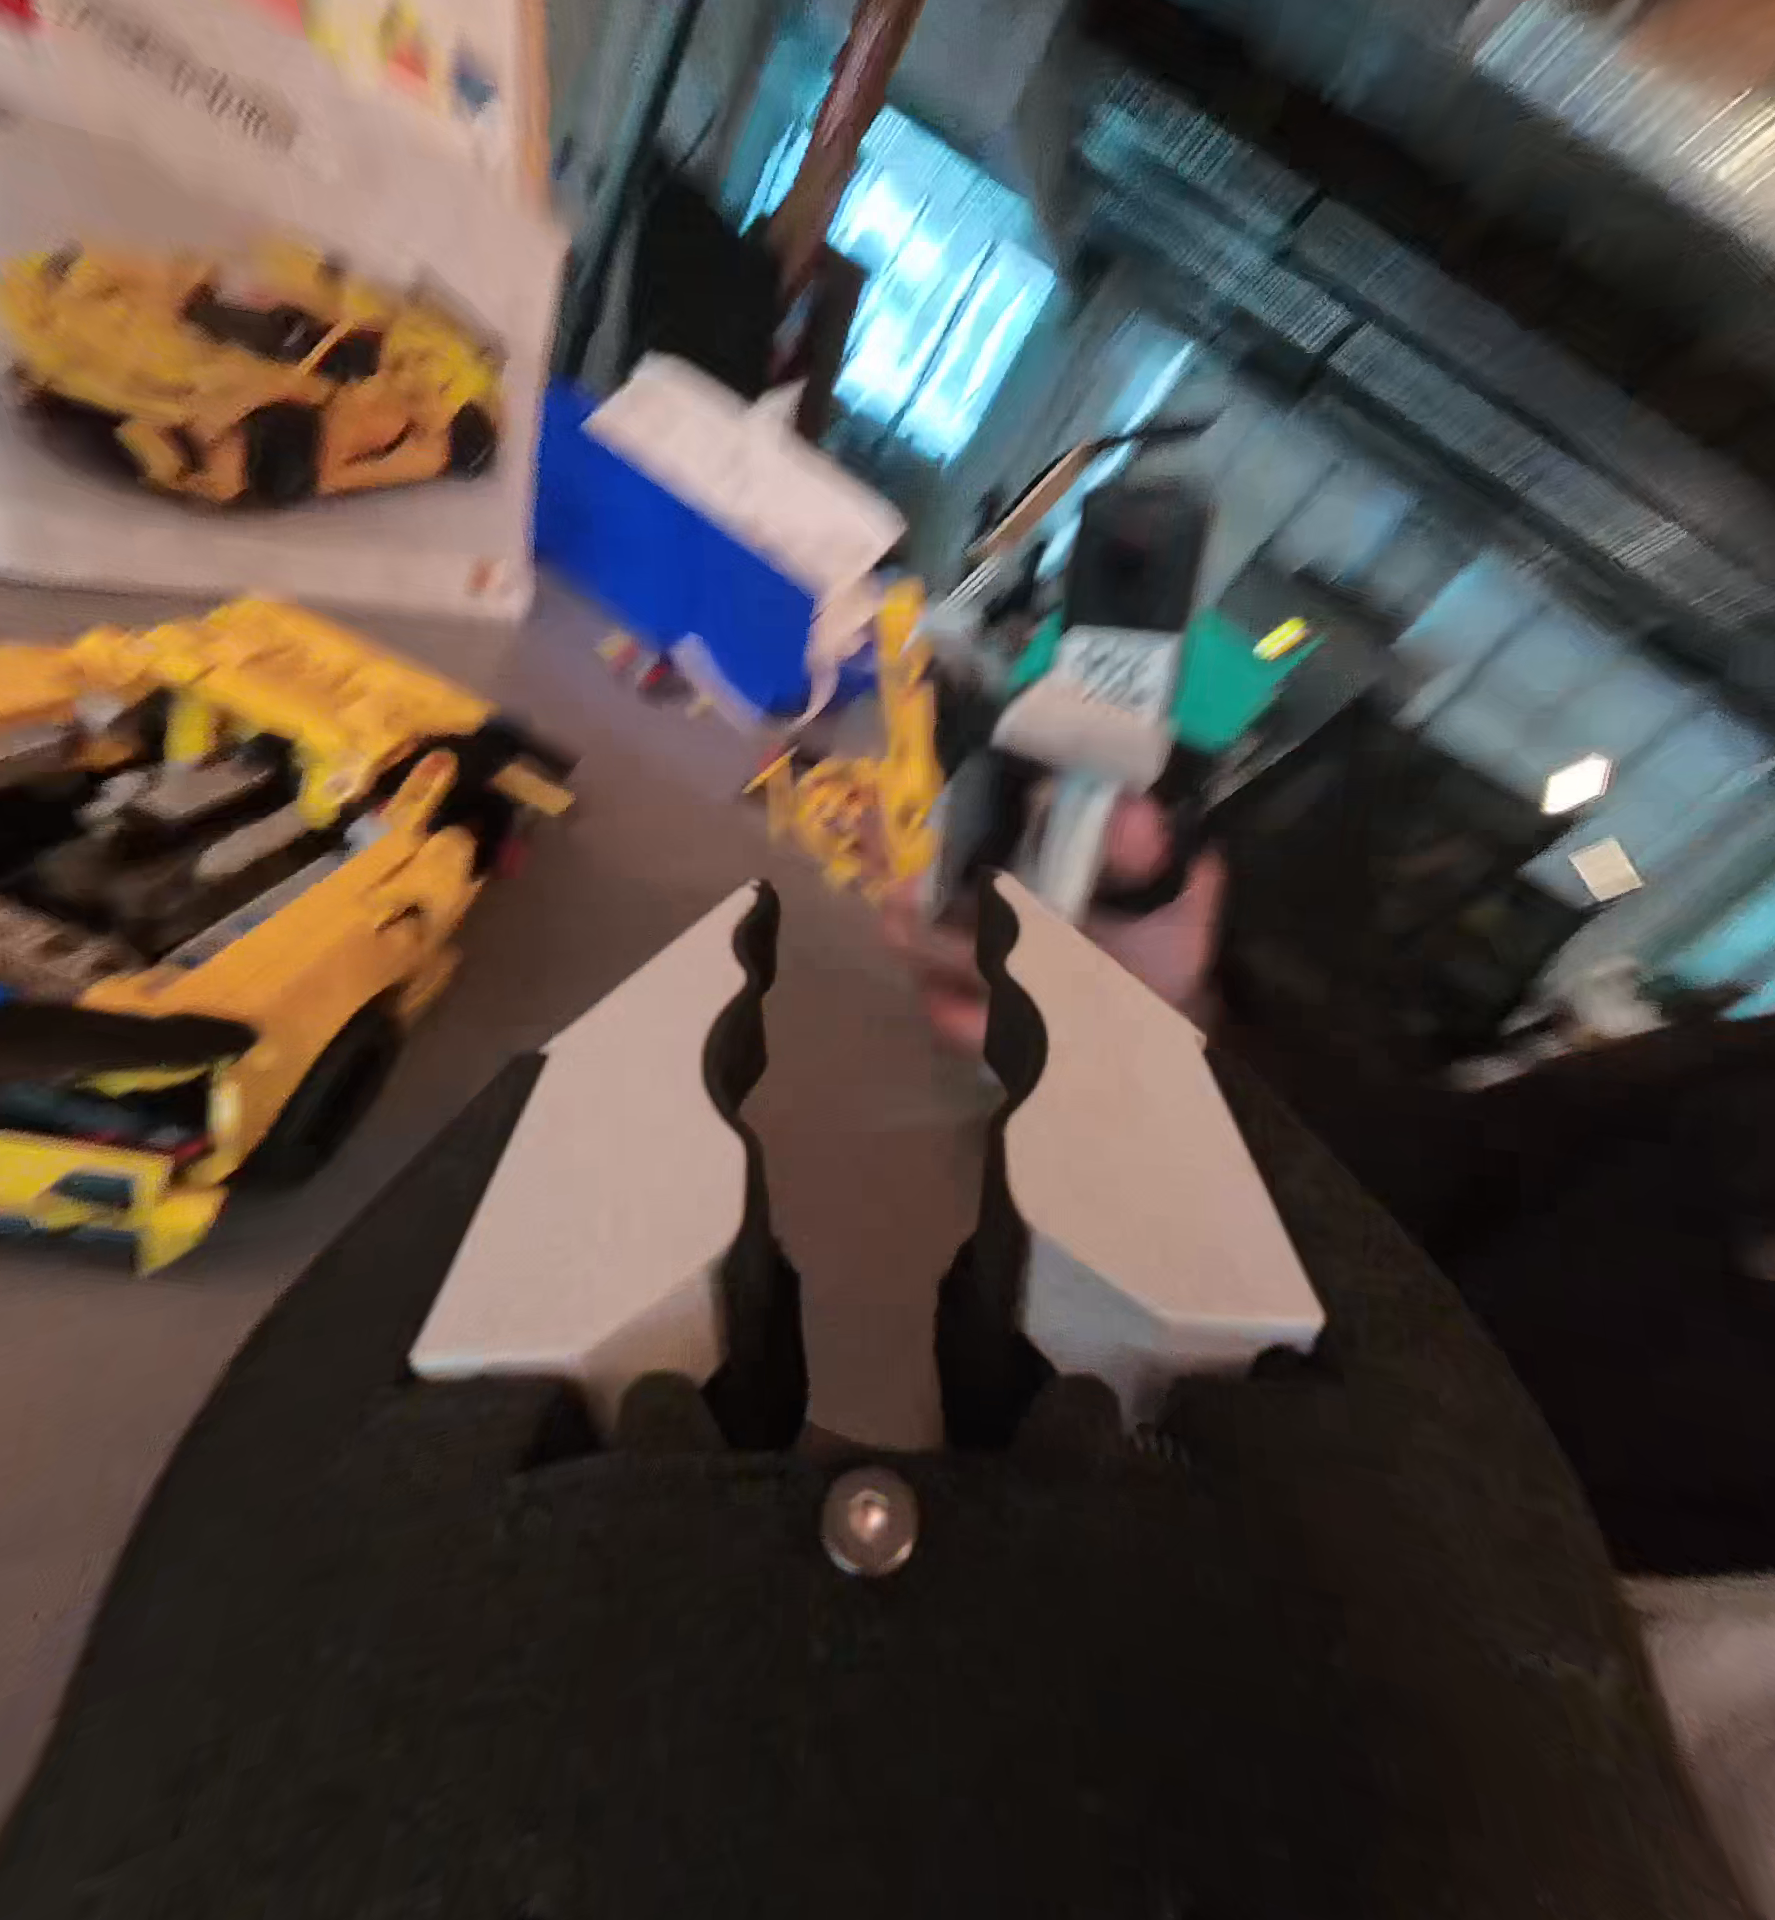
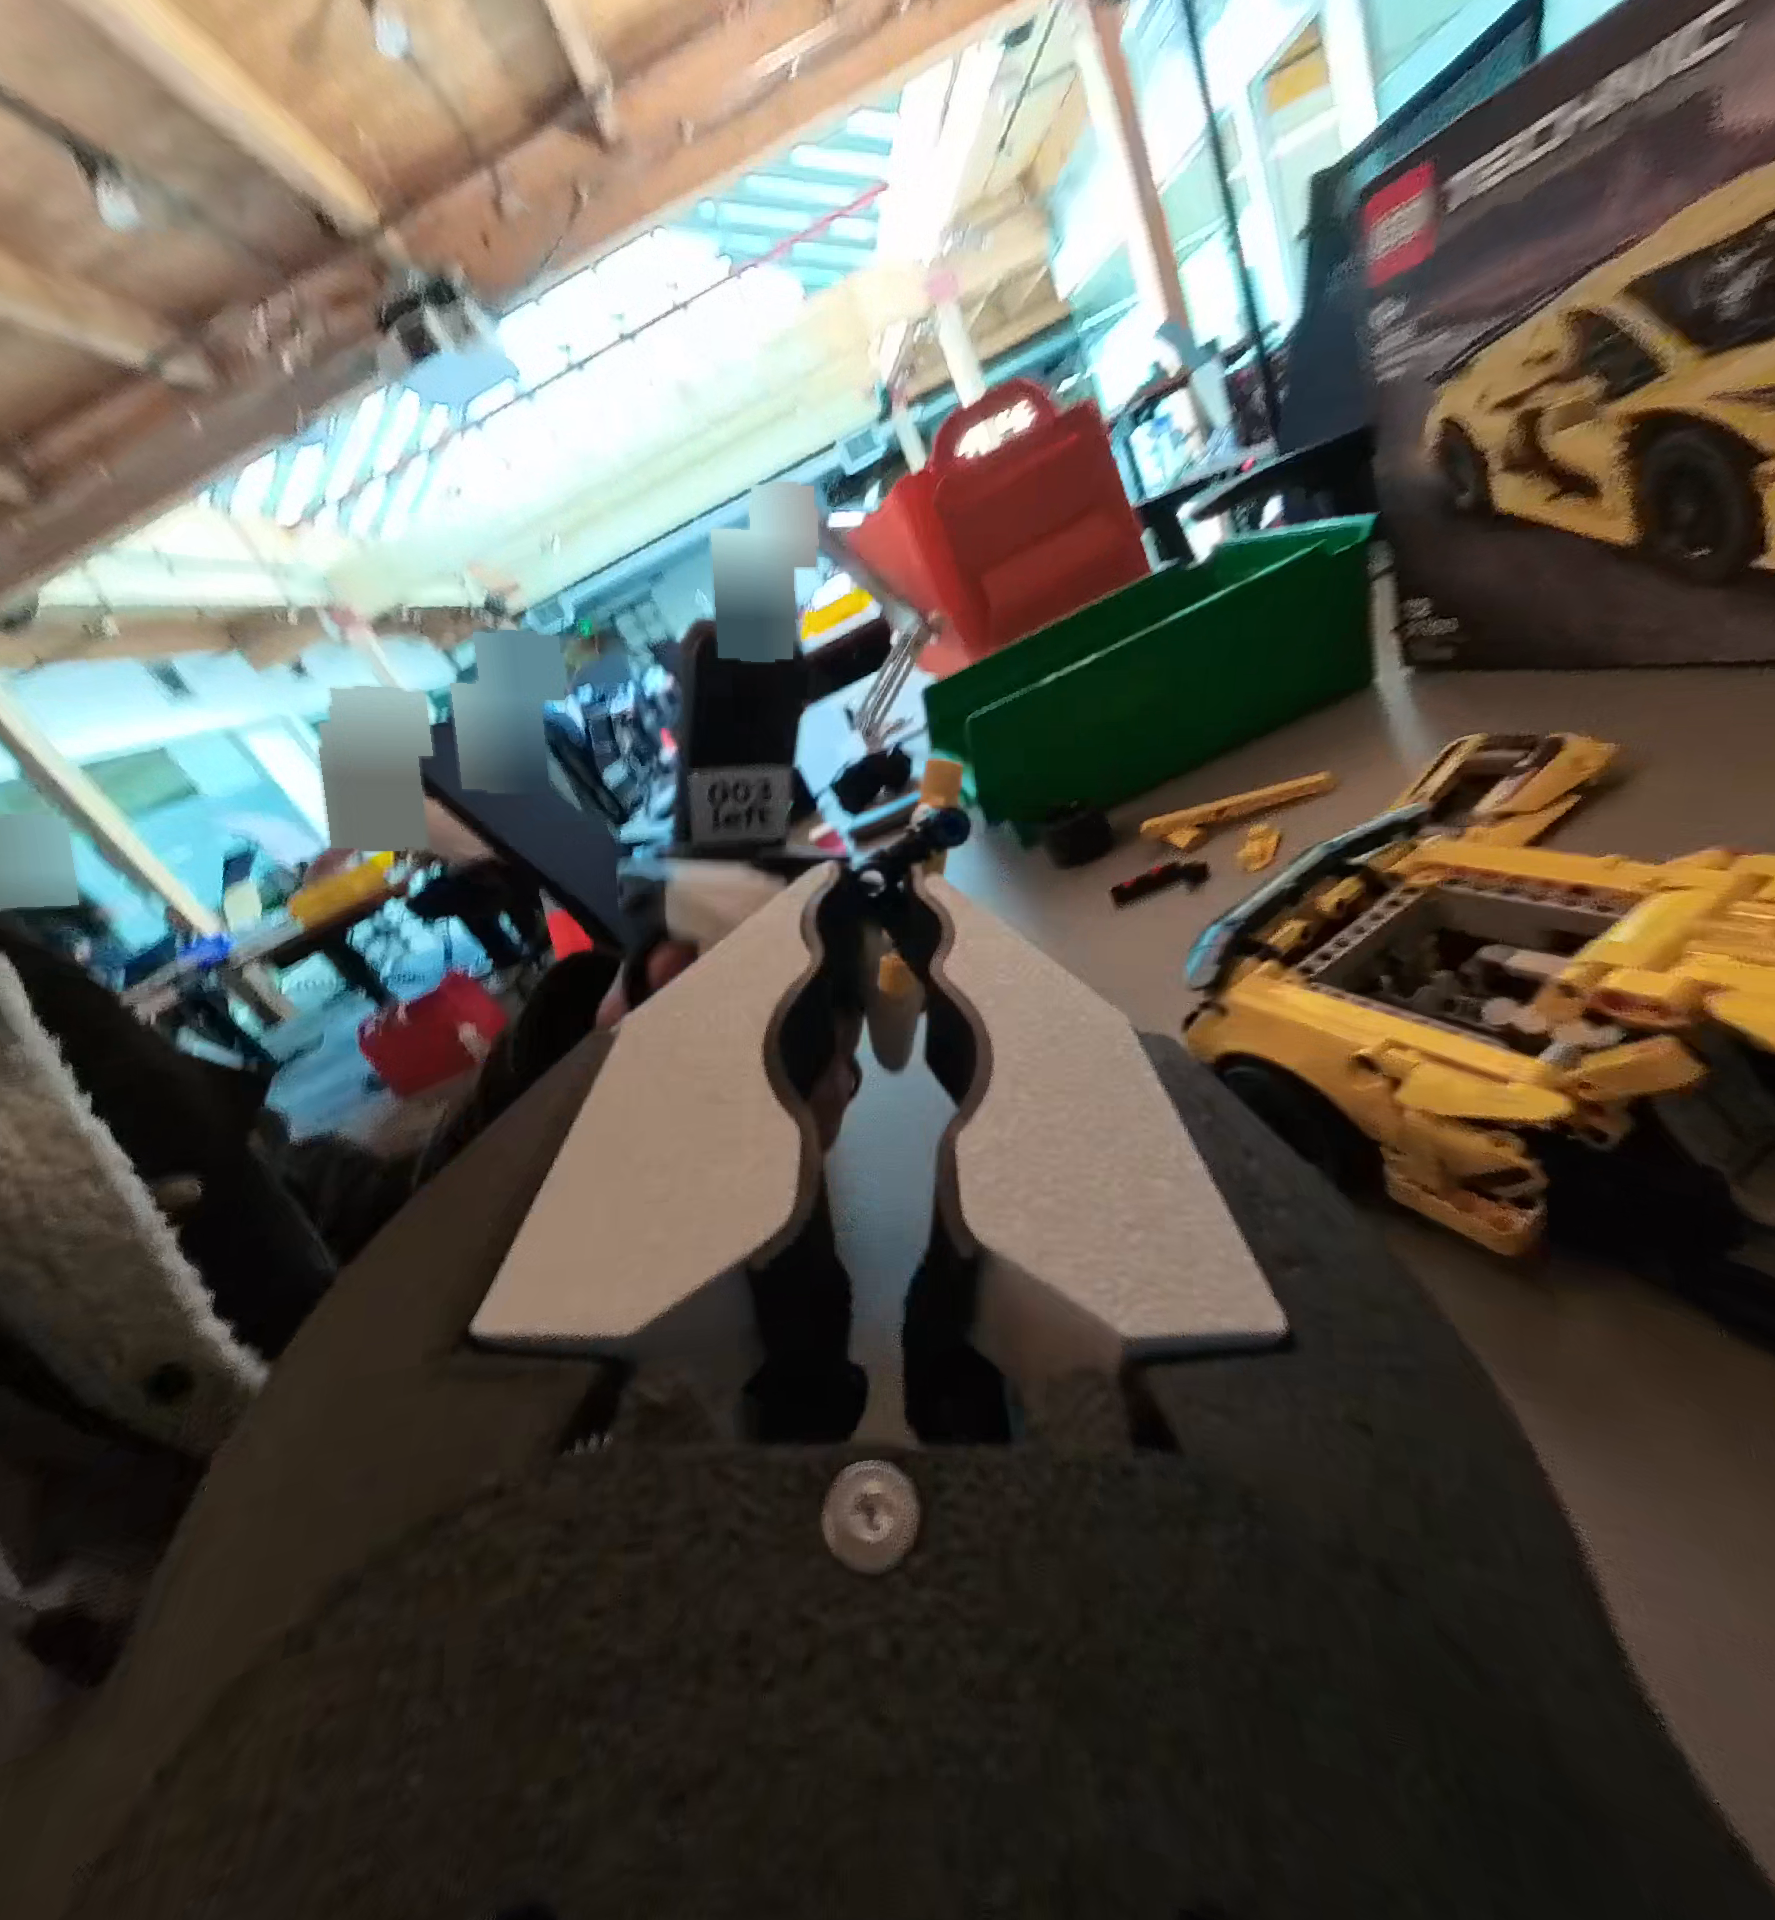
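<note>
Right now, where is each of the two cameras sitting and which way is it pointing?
Left wrist view: on the left gripper, looking along its parted, empty fingers over the grey table; yellow brick car at left, the other gripper with a yellow brick assembly ahead.
Right wrist view: on the right gripper, fingers pinching a small black and yellow piece; car at right, green bin beyond.
Shared: the car, the table, the car-picture box.

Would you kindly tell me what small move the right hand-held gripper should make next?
Probably ease toward the half-built yellow brick car: the right hand-held gripper is shut on a thin black brick piece in the air, while the left hand-held gripper is open and empty.
</note>
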The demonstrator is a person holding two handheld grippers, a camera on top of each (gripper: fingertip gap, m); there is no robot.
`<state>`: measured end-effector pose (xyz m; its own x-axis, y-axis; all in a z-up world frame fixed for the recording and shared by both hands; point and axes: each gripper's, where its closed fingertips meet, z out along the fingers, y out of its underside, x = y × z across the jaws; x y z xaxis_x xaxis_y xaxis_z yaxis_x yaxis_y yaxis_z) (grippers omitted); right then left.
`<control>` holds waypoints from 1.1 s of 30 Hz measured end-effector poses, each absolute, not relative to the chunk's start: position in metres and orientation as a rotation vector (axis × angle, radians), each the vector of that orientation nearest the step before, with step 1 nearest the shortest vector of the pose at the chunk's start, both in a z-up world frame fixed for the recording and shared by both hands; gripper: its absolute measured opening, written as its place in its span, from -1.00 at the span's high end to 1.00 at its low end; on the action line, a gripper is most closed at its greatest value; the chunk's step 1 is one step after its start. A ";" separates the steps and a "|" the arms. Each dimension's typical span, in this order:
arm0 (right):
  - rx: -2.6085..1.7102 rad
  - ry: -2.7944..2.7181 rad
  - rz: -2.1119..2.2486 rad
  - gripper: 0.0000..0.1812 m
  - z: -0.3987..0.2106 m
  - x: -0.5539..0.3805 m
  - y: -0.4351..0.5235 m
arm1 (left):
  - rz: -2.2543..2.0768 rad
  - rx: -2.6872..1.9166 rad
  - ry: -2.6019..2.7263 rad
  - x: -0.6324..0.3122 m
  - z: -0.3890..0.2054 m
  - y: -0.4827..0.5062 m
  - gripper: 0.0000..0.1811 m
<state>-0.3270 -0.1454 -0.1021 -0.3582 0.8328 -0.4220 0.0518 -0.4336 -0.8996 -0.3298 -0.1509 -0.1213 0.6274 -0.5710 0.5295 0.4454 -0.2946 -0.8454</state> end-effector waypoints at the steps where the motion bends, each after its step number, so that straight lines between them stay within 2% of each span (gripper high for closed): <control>1: -1.299 -1.273 1.844 0.89 -0.105 -0.328 -0.156 | -1.081 -1.522 0.097 -0.330 -0.111 -0.156 0.58; 4: -1.249 -1.459 1.822 0.89 -0.115 -0.329 -0.184 | -1.227 -1.440 0.118 -0.327 -0.097 -0.166 0.59; 5: -1.235 -1.494 1.821 0.90 -0.116 -0.329 -0.190 | -1.233 -1.425 0.129 -0.328 -0.095 -0.169 0.69; 6: -1.216 -1.509 1.840 0.90 -0.115 -0.328 -0.195 | -1.230 -1.421 0.146 -0.327 -0.095 -0.171 0.90; 7: -1.212 -1.511 1.844 0.90 -0.115 -0.327 -0.195 | -1.235 -1.420 0.152 -0.327 -0.095 -0.173 0.93; 15: -1.174 -1.415 1.962 0.90 -0.098 -0.320 -0.189 | -1.314 -1.382 0.140 -0.329 -0.090 -0.177 0.86; 18: -1.166 -1.398 1.975 0.90 -0.095 -0.318 -0.186 | -1.272 -1.403 0.191 -0.322 -0.092 -0.179 0.92; 24: -1.191 -1.354 2.003 0.87 -0.094 -0.321 -0.182 | -0.916 -1.404 0.315 -0.324 -0.090 -0.180 0.94; 28: -1.298 -1.292 2.327 0.67 -0.091 -0.317 -0.179 | -0.610 -1.386 0.461 -0.319 -0.089 -0.183 0.94; 33: -1.391 -1.365 2.324 0.93 -0.105 -0.318 -0.180 | -0.353 -1.454 0.627 -0.309 -0.109 -0.179 0.94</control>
<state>-0.3178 -0.1804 -0.1049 -0.5745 0.4946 -0.6522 0.3286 -0.5904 -0.7372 -0.3090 -0.1787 -0.1094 0.7931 -0.5817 -0.1805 -0.1467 0.1052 -0.9836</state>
